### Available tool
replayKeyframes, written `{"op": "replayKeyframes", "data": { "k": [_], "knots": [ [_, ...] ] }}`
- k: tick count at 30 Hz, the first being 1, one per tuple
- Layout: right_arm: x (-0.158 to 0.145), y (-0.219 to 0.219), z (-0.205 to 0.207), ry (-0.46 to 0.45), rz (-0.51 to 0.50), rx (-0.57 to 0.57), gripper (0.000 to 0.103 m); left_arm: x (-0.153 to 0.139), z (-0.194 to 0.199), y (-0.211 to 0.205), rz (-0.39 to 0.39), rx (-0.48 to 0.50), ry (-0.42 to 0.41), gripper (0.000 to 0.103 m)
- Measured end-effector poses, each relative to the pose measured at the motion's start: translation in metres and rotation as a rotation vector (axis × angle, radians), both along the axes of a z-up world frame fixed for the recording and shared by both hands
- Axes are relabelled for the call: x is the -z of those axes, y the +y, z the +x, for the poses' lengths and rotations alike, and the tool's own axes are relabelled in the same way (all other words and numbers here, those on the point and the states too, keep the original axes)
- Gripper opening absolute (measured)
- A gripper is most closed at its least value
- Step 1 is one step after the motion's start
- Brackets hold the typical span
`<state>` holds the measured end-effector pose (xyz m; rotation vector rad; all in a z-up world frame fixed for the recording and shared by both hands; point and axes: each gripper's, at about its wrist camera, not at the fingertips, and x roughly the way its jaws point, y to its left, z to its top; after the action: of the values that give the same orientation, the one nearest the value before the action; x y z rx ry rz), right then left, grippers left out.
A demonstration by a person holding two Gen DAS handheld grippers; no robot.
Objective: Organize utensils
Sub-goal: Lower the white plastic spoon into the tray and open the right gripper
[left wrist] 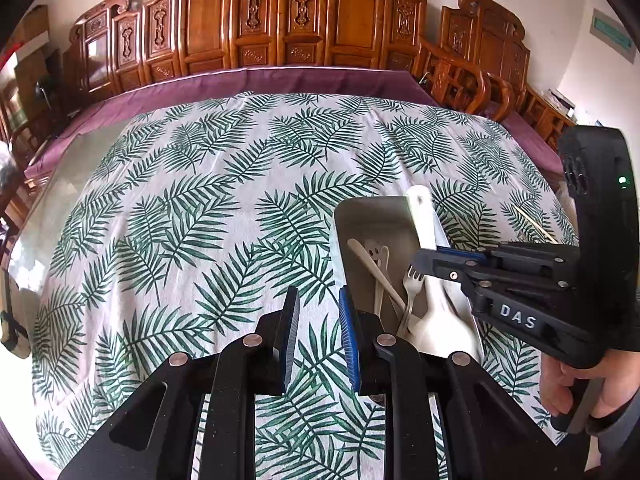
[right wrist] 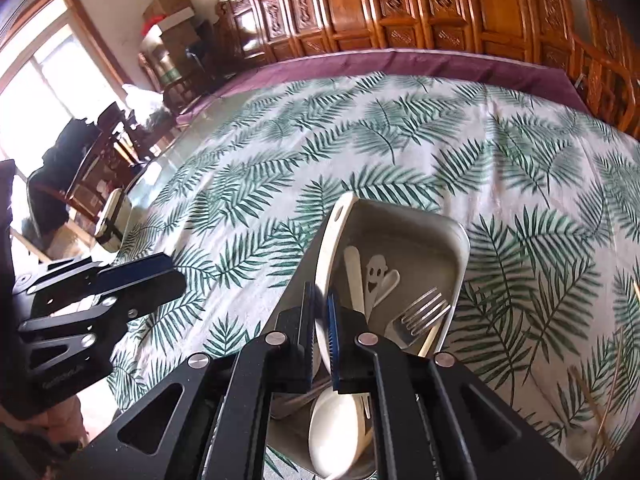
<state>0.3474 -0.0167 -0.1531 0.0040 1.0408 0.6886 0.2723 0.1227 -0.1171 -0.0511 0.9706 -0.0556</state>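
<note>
A grey metal tray (left wrist: 360,216) (right wrist: 452,240) sits on the leaf-print tablecloth. In it lie a steel fork (left wrist: 412,284) (right wrist: 424,312), a pale wooden utensil (left wrist: 372,264) (right wrist: 352,276) and a white utensil with a ghost face (right wrist: 378,276). My right gripper (right wrist: 320,320) (left wrist: 434,254) is shut on a large white spoon (right wrist: 332,240) (left wrist: 424,216), over the tray; its bowl (right wrist: 334,428) hangs near the camera. My left gripper (left wrist: 318,312) is open and empty, just left of the tray; it also shows in the right wrist view (right wrist: 168,276).
Thin wooden sticks (right wrist: 600,412) (left wrist: 536,224) lie on the cloth right of the tray. A small lidded box (right wrist: 114,216) stands at the table's left edge. Carved wooden chairs (left wrist: 280,20) line the far side.
</note>
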Motion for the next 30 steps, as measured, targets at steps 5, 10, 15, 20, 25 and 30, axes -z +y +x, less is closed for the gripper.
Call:
{"op": "replayKeyframes", "data": {
  "k": [5,10,15,20,25,30],
  "knots": [
    [-0.007,-0.009,-0.01,-0.032,-0.029,-0.018,0.013,-0.001,-0.002,-0.006,-0.002,0.012,-0.001,0.019],
    [-0.021,-0.04,-0.022,-0.067,-0.023,-0.011,0.013,-0.006,-0.002,-0.024,-0.004,0.04,-0.016,0.019],
    [-0.031,-0.079,-0.028,-0.095,-0.031,0.004,0.013,-0.012,0.001,-0.055,-0.013,0.085,-0.031,0.021],
    [-0.033,-0.146,-0.035,-0.128,-0.067,0.056,0.013,-0.015,0.007,-0.094,-0.029,0.14,-0.038,0.023],
    [-0.016,-0.216,-0.032,-0.128,-0.16,0.121,0.013,-0.006,0.014,-0.137,-0.045,0.195,-0.024,0.024],
    [0.009,-0.28,-0.02,-0.101,-0.218,0.188,0.02,0.01,0.026,-0.178,-0.067,0.238,0.009,0.025]
  ]
}}
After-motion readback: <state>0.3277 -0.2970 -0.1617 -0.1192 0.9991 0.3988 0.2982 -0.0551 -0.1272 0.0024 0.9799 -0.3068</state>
